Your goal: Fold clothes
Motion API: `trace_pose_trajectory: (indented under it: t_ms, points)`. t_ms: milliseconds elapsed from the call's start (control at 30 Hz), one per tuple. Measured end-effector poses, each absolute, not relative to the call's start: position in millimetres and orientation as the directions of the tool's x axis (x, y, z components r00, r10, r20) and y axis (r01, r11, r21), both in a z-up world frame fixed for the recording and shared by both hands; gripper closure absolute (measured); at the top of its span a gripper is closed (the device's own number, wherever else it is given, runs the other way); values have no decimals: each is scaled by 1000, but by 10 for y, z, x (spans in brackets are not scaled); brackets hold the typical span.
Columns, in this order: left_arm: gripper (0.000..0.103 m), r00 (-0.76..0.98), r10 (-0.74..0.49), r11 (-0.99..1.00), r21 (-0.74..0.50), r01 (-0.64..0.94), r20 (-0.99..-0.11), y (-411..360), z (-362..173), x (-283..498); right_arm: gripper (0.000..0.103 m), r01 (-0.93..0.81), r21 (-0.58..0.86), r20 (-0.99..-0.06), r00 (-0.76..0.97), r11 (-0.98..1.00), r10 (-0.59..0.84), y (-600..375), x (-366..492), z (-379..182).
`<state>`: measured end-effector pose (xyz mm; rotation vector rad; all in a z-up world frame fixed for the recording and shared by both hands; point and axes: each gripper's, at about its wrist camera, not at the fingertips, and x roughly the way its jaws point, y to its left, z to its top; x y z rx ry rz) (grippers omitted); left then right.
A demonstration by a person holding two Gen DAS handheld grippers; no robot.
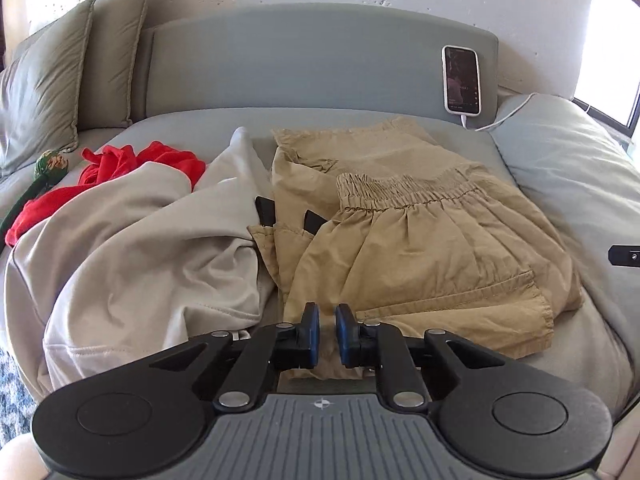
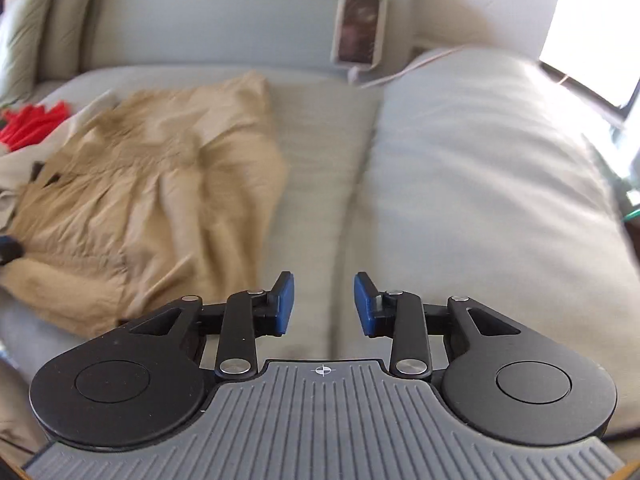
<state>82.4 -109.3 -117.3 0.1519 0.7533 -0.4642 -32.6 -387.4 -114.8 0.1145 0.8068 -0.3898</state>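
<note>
A tan garment [image 1: 420, 248] with a gathered elastic waistband lies folded on the grey bed [image 1: 360, 120]; the blurred right wrist view shows it at left [image 2: 152, 192]. My left gripper [image 1: 327, 330] sits at its near edge, blue pads [image 1: 314, 330] close together with tan cloth pinched between them. Its fingertip [image 2: 8, 250] also shows at that edge in the right wrist view. My right gripper [image 2: 324, 304] hovers open over bare bedding to the right of the garment, nothing between its pads. A part of it [image 1: 624, 256] shows at the left wrist view's right edge.
A pale beige garment [image 1: 140, 260] and a red one [image 1: 160, 160] are heaped to the left. Two black pieces [image 1: 264, 210] poke up beside the tan cloth. A phone [image 1: 461, 79] on a cable leans against the headboard. Cushions [image 1: 48, 80] stand back left, a big grey pillow [image 2: 500, 180] right.
</note>
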Motion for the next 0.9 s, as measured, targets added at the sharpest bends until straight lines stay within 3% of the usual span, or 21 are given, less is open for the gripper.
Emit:
trace_pose_trajectory:
  t_ms: [100, 200, 400, 500, 533, 600, 700, 767, 833, 900]
  points:
    - [87, 652, -414, 876, -83, 476, -635, -1084, -1027, 710, 67, 386, 100, -686, 694, 917, -218, -3975, -456, -1049]
    - [86, 671, -428, 862, -51, 504, -605, -1255, -998, 709, 75, 299, 151, -651, 748, 942, -133, -3822, -344, -1039]
    - [83, 634, -323, 901, -22, 434, -703, -1338, -1372, 1009, 79, 134, 215, -666, 744, 967, 45, -3450, 110, -1239]
    - [84, 619, -352, 890, -47, 454, -702, -1192, -1350, 1016, 82, 115, 108, -715, 699, 987, -3, -3434, 95, -1439]
    - [84, 609, -354, 889, -53, 455, -710, -1140, -1307, 1012, 95, 134, 93, -716, 698, 987, -27, -3511, 32, -1474]
    - [84, 597, -360, 899, -98, 426, -717, -979, -1176, 964, 97, 208, 180, -708, 706, 961, -20, -3752, -123, -1426]
    - [47, 581, -398, 909, -223, 351, -709, -661, -1040, 884, 70, 352, 277, -713, 699, 894, -54, -4072, -347, -1263]
    - [43, 524, -475, 880, -374, 292, -707, -492, -1046, 866, 31, 381, 398, -688, 726, 834, -3, -4223, -481, -1195]
    - [38, 475, -554, 826, -525, 208, -684, -353, -1085, 842, 14, 387, 536, -647, 759, 751, 71, -4345, -600, -1160]
    - [36, 451, -611, 765, -632, 125, -651, -328, -1170, 774, 12, 378, 683, -594, 785, 625, 174, -4377, -663, -1228]
